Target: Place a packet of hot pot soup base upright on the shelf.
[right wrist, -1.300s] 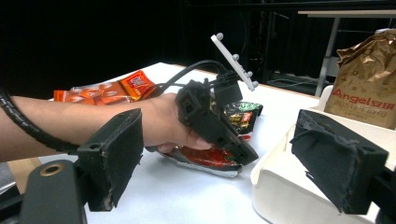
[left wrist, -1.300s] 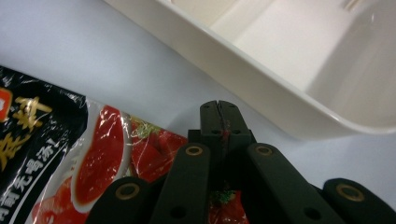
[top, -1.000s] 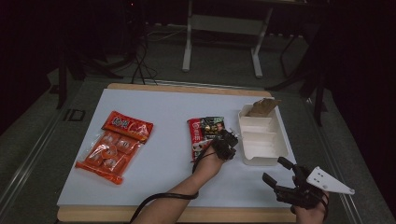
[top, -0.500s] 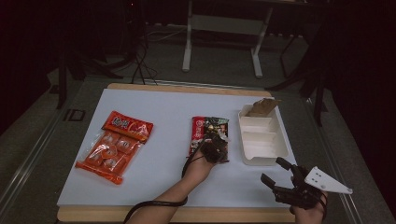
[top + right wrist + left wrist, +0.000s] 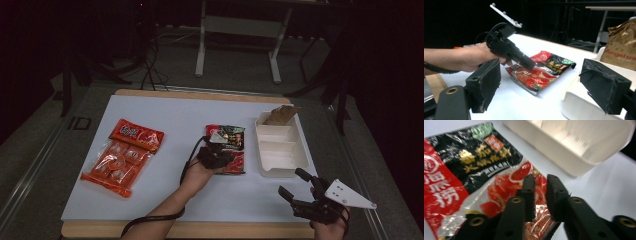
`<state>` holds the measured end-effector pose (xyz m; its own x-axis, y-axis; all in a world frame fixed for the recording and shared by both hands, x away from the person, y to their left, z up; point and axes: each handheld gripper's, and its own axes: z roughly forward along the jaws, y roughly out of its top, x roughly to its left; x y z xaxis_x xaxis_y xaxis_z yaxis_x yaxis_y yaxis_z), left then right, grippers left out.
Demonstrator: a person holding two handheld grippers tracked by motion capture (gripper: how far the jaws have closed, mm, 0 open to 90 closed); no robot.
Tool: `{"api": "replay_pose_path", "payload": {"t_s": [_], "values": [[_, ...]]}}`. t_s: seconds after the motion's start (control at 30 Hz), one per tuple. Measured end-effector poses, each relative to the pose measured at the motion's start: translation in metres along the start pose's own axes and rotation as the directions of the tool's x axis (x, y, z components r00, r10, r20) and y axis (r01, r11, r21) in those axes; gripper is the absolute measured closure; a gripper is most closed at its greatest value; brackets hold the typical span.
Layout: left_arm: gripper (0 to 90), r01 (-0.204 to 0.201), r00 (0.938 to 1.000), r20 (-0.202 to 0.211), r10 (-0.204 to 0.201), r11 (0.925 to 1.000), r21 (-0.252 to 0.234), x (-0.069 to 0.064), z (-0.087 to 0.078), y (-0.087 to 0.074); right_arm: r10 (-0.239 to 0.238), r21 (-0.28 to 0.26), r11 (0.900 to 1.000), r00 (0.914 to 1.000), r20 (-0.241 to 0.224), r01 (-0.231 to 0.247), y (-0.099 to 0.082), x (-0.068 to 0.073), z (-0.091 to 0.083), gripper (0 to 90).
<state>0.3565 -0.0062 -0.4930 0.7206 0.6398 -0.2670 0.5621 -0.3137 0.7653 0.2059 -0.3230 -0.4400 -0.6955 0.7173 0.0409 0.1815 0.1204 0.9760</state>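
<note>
A red and black sauce packet (image 5: 227, 142) lies flat mid-table, left of a white compartment tray (image 5: 274, 173). My left gripper (image 5: 228, 157) hovers over the packet's near end. In the left gripper view its jaws have just been opening: the left gripper (image 5: 540, 180) stands slightly open, a narrow gap over the packet (image 5: 474, 170), nothing pinched. From the right gripper view, the left gripper (image 5: 528, 66) tilts down, its tip at the packet (image 5: 541, 72). My right gripper (image 5: 291, 181) rests wide open at the table's near right corner, holding nothing, with the tray (image 5: 574, 102) ahead.
An orange multi-pack of snacks (image 5: 122, 155) lies at the left of the white tabletop (image 5: 170, 115). A brown paper bag (image 5: 281, 115) stands in the tray's far compartment. The tray (image 5: 574, 157) is close beyond the left jaws. Dark floor and stand legs lie beyond.
The left hand and gripper have moved leftward from the tray's side to the packet's near end, and the packet has shifted slightly. The right gripper has stayed put.
</note>
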Motion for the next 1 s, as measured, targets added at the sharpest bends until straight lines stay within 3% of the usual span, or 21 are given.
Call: {"api": "replay_pose_path", "payload": {"t_s": [0.07,0.17,0.2,0.43,0.6,0.7,0.83,0.87,0.9,1.0], "values": [[70.7,0.032,0.9993,-0.02,-0.032,0.9992,-0.025,0.011,-0.007,0.002,0.005,0.009,0.9999,1.0,-0.003,-0.005,0.0,0.0,0.001,16.6],[66.3,0.042,0.9984,-0.036,-0.043,0.9984,-0.039,0.019,-0.011,0.003,0.007,0.02,0.9998,1.0,-0.007,-0.006,-0.001,0.001,0.002,16.2],[62.0,0.048,0.9968,-0.062,-0.051,0.9978,-0.046,0.025,-0.012,0.005,0.004,0.026,0.9997,1.0,-0.005,-0.004,-0.001,0.001,0.003,16.2],[44.6,0.079,0.9924,-0.09,-0.084,0.9951,-0.059,0.047,-0.012,0.011,0.01,0.028,0.9995,0.9999,-0.008,-0.01,-0.001,0.0,0.003,16.2],[43.7,0.099,0.9868,-0.123,-0.105,0.9936,-0.055,0.056,-0.008,0.013,0.006,0.03,0.9995,1.0,-0.006,-0.005,-0.001,0.0,0.003,16.2],[43.8,0.118,0.9769,-0.173,-0.126,0.9916,-0.053,0.065,-0.003,0.012,0.003,0.036,0.9994,1.0,-0.006,-0.003,-0.002,0.001,0.004,16.2],[43.9,0.137,0.9727,-0.186,-0.139,0.9903,-0.022,0.076,0.004,0.009,0.002,0.038,0.9993,1.0,-0.006,-0.002,-0.002,0.001,0.003,16.2],[43.8,0.139,0.967,-0.211,-0.143,0.9898,-0.03,0.077,0.004,0.008,0.003,0.038,0.9993,1.0,-0.003,-0.002,-0.002,0.0,0.003,16.2],[44.4,0.153,0.9679,-0.197,-0.156,0.9877,-0.033,0.08,0.005,0.007,0.004,0.037,0.9993,1.0,0.001,-0.004,-0.002,0.0,0.003,16.2],[45.2,0.154,0.9634,-0.219,-0.154,0.9879,-0.02,0.083,0.009,0.005,0.008,0.036,0.9993,1.0,0.0,-0.008,-0.003,-0.001,0.004,16.1]]}}
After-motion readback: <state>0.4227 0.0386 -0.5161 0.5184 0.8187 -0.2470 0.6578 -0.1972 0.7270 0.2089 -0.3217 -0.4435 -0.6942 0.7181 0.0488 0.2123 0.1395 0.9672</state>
